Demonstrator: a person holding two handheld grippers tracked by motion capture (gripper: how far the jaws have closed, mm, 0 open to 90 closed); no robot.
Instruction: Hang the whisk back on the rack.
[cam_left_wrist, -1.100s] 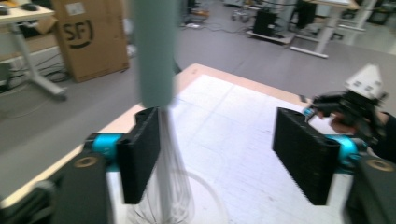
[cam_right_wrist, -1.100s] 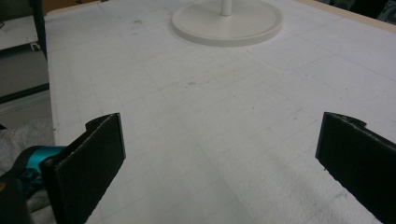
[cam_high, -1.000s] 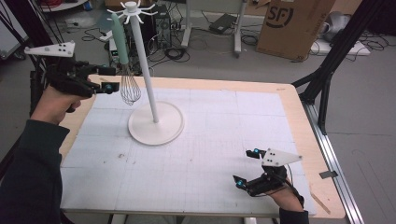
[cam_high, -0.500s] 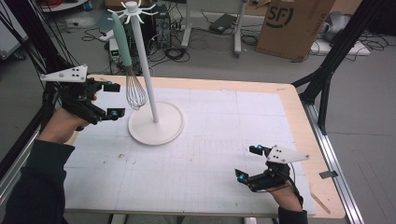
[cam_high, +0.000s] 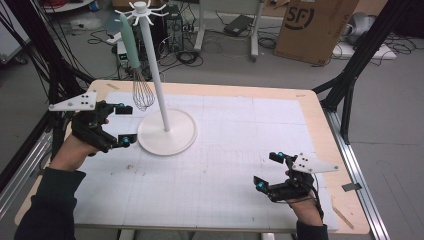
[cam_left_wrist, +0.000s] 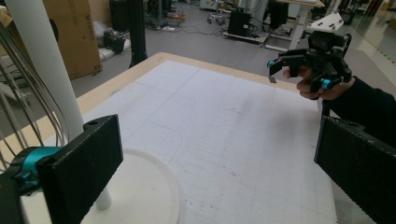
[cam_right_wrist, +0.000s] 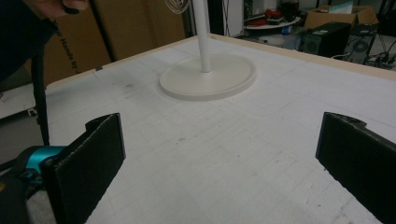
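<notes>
Your left tool (cam_high: 123, 125) had just let go of the whisk (cam_high: 135, 65): a second earlier its jaws were closed around the wires, and they opened wide while your hand dropped down and back toward the near left, so that they stood apart with nothing between them, just left of the stand (cam_high: 159, 90). In the left gripper view the whisk's wires (cam_left_wrist: 28, 98) were at the far left edge, clear of the pads, beside the white pole. The whisk was hanging by its green handle from a hook at the top of the stand, on the left side of the pole, its wire head free above the round base and touching nothing on the surface (cam_high: 240, 150). I judged from this that the hanging was done and that what remained was only to draw the left hand clear without brushing the wires. Your right tool (cam_high: 270, 172) rested at the near right of the surface, well apart from the stand, its jaws also wide apart and empty, as the right gripper view confirmed. By count there was one whisk, one stand with a ring of hooks at its top, and two tools; no other utensil lay on the surface.
</notes>
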